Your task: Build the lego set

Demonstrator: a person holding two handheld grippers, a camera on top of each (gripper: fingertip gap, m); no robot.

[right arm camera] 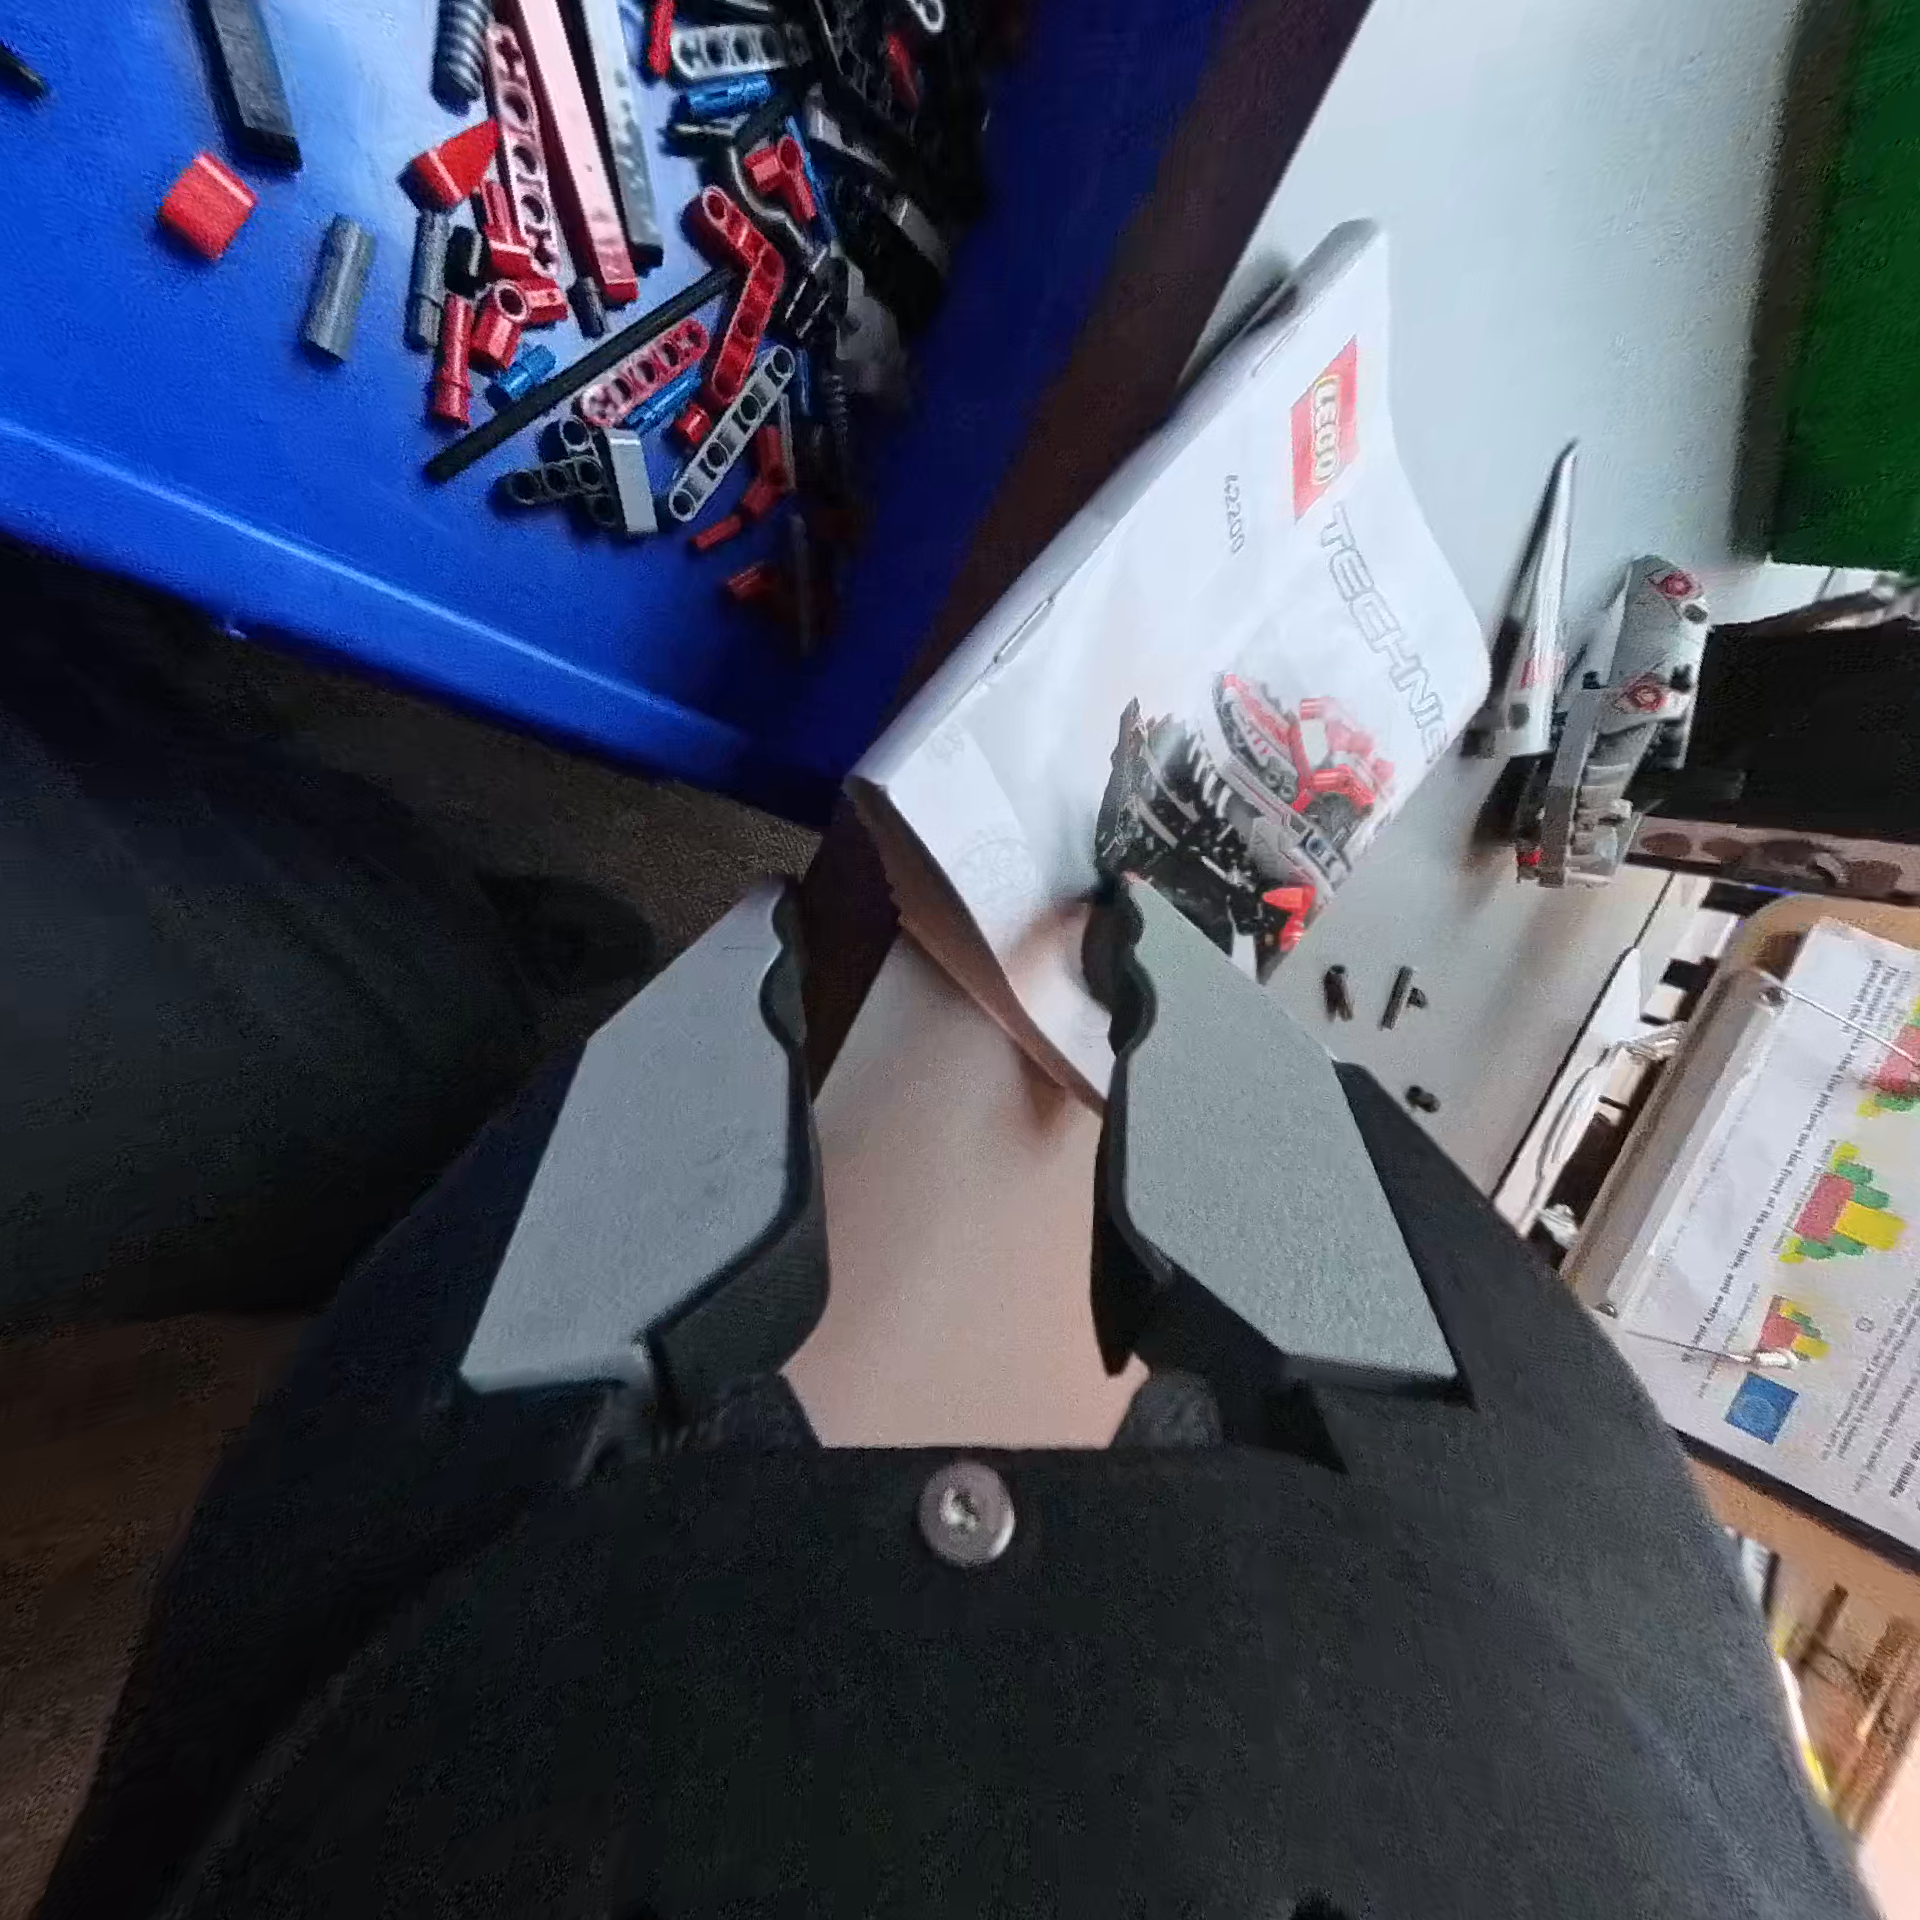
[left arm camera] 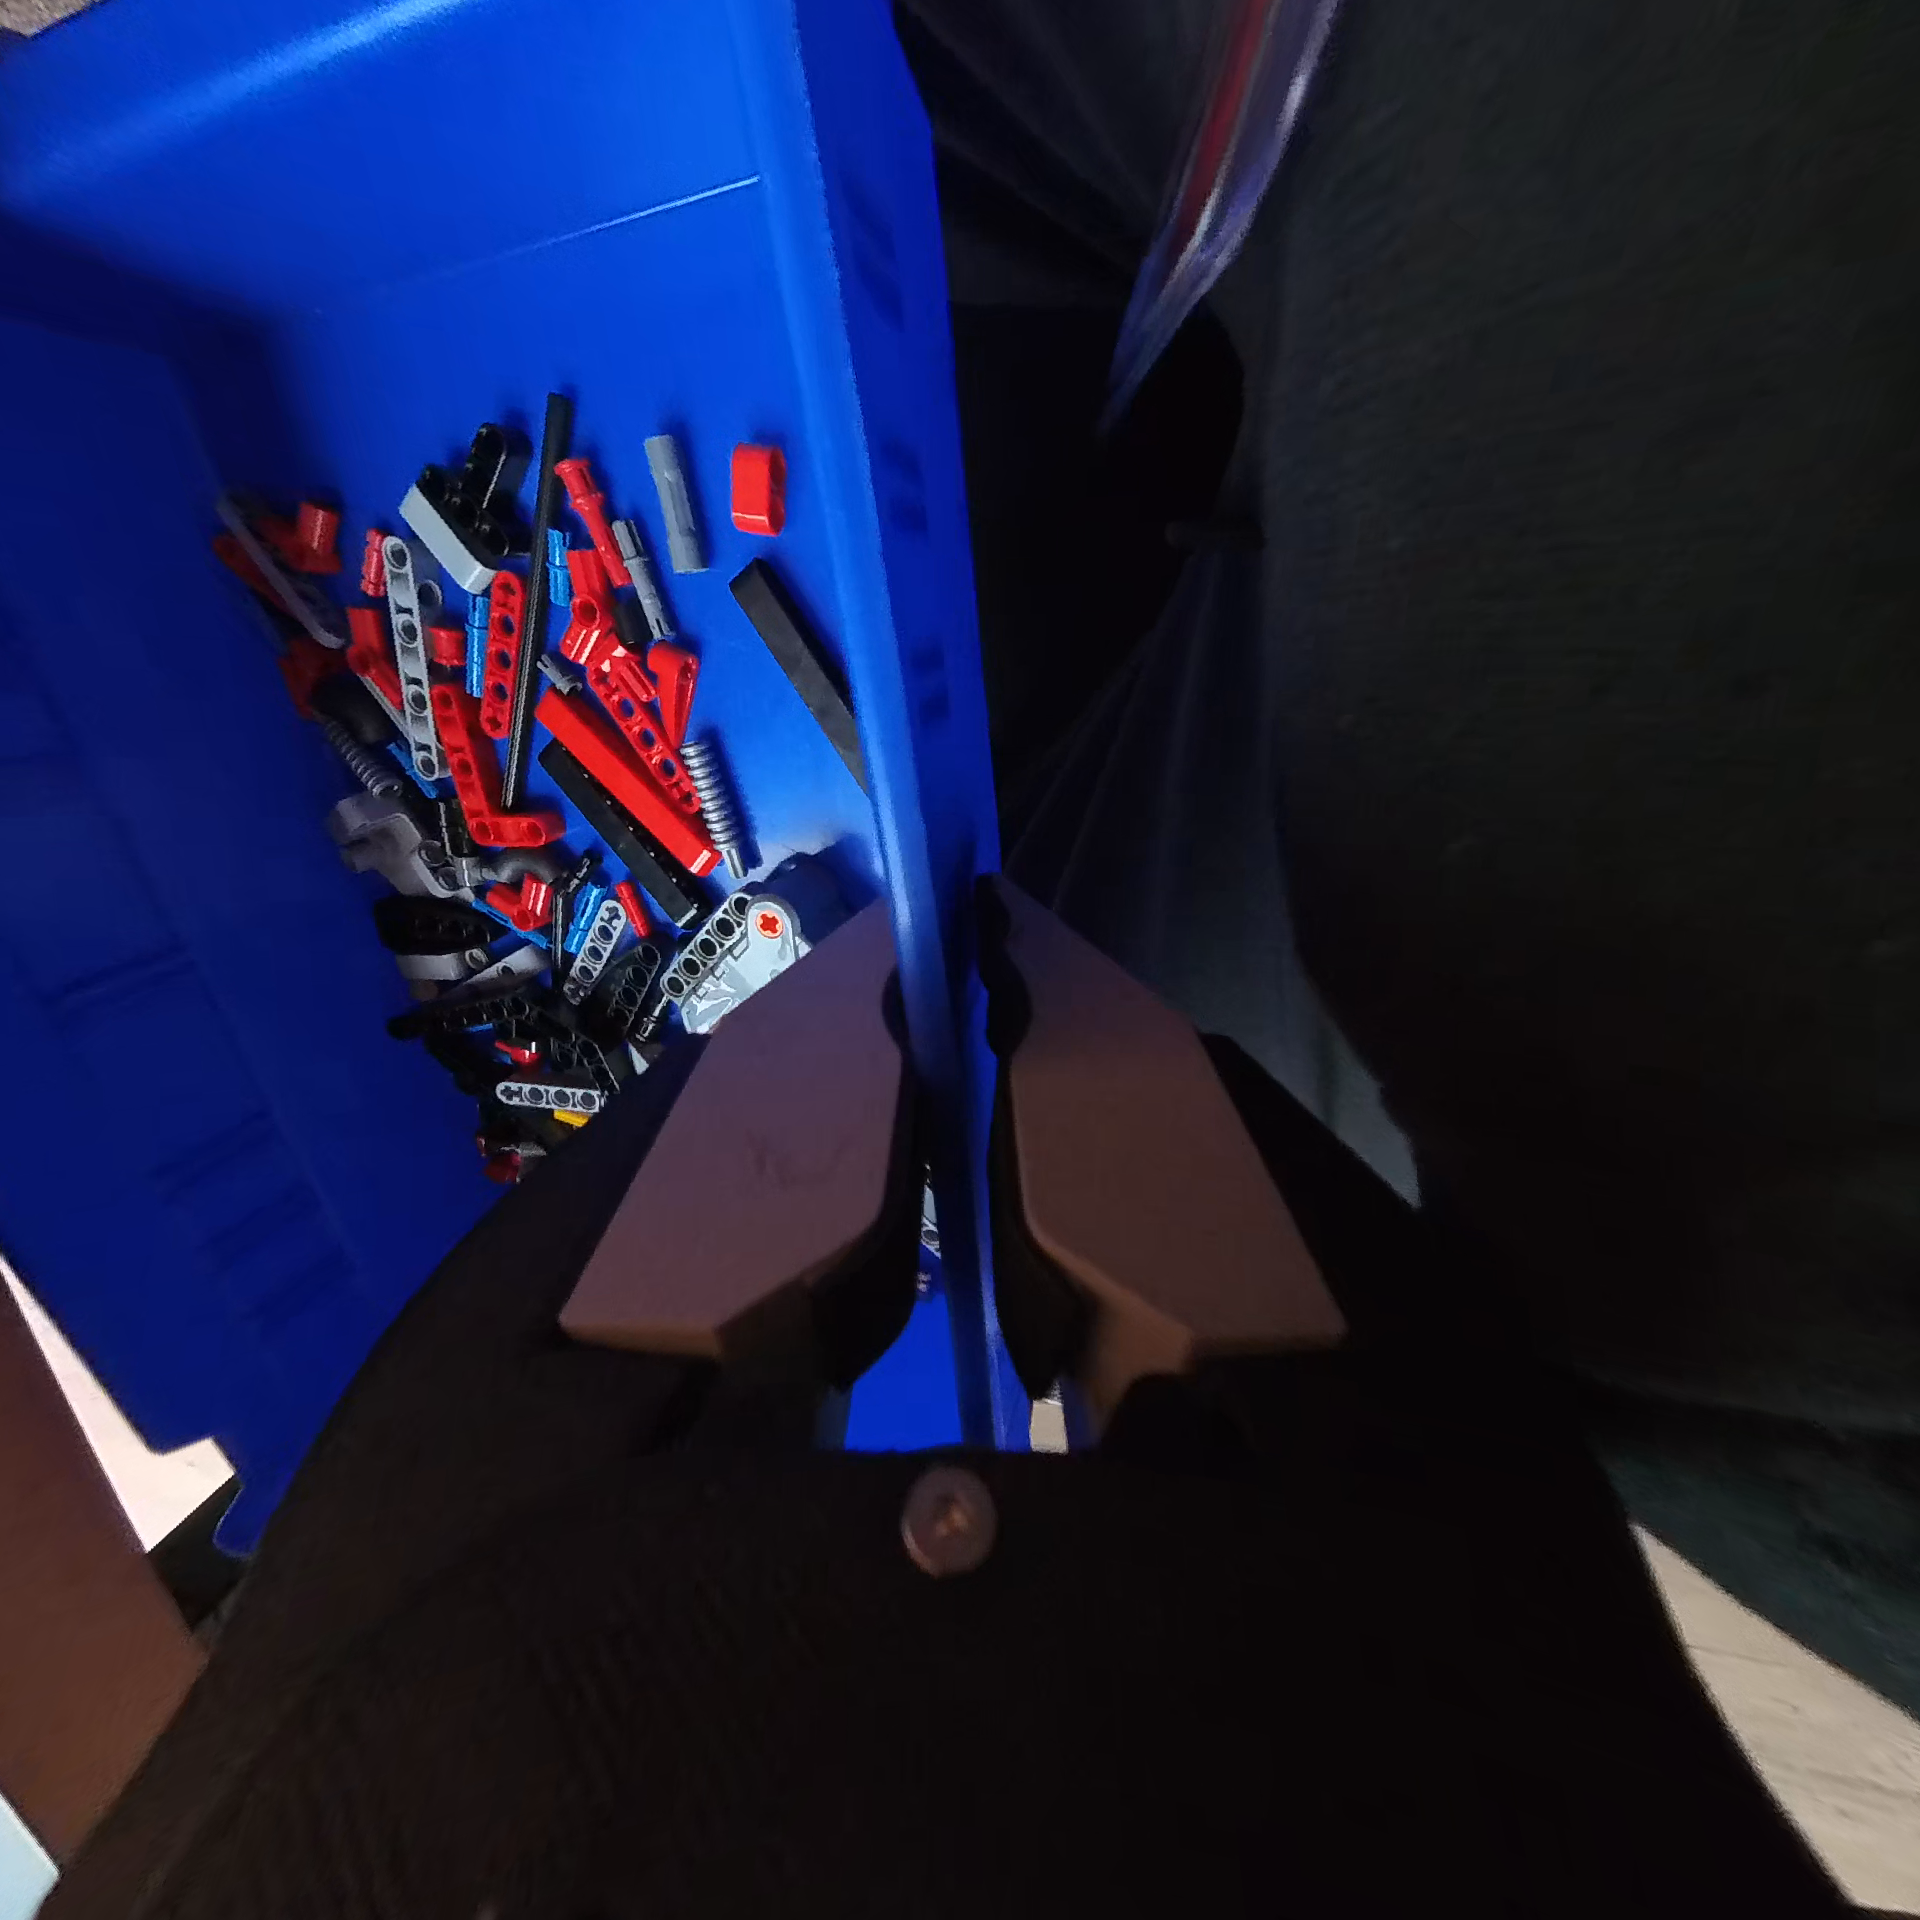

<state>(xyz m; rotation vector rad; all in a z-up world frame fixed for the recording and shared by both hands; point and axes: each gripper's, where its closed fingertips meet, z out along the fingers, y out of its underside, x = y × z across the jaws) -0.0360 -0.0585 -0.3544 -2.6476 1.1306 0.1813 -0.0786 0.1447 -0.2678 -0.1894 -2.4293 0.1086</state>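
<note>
Blue bin (left arm camera: 343, 312): rigid plastic tub, fills upper left of left wrist view; upper left corner of right wrist view too. Near wall edge-on, running centre top to bottom centre.

Left gripper (left arm camera: 940, 935): lower centre of frame, 2 jaws straddling bin wall, 1 inside, 1 outside, narrowly parted. Clamped on wall or merely around it: cannot tell.

Loose lego pieces (left arm camera: 540, 748): heaped on bin floor, centre left. Red, black, grey and blue beams, pins, long black axle (left arm camera: 532, 603), 2 springs. Light, hard, smooth; likely to skate or flick out of a loose pinch. Best taken across flat sides of a beam, mid-length. Outliers easiest: small red piece (left arm camera: 757, 488), grey connector (left arm camera: 675, 504), both clear of heap.

Right gripper (right arm camera: 951, 956): lower centre of right wrist view, jaws wide apart, holding nothing, hovering over table edge beside booklet corner.

Instruction booklet (right arm camera: 1195, 665): closed, centre right, on pale table (right arm camera: 1507, 260). Thin, floppy.

Partly built grey model (right arm camera: 1600, 717): right of booklet. Probably fragile at joints; hold by main frame.

2 small black pins (right arm camera: 1371, 992): below model.
</note>
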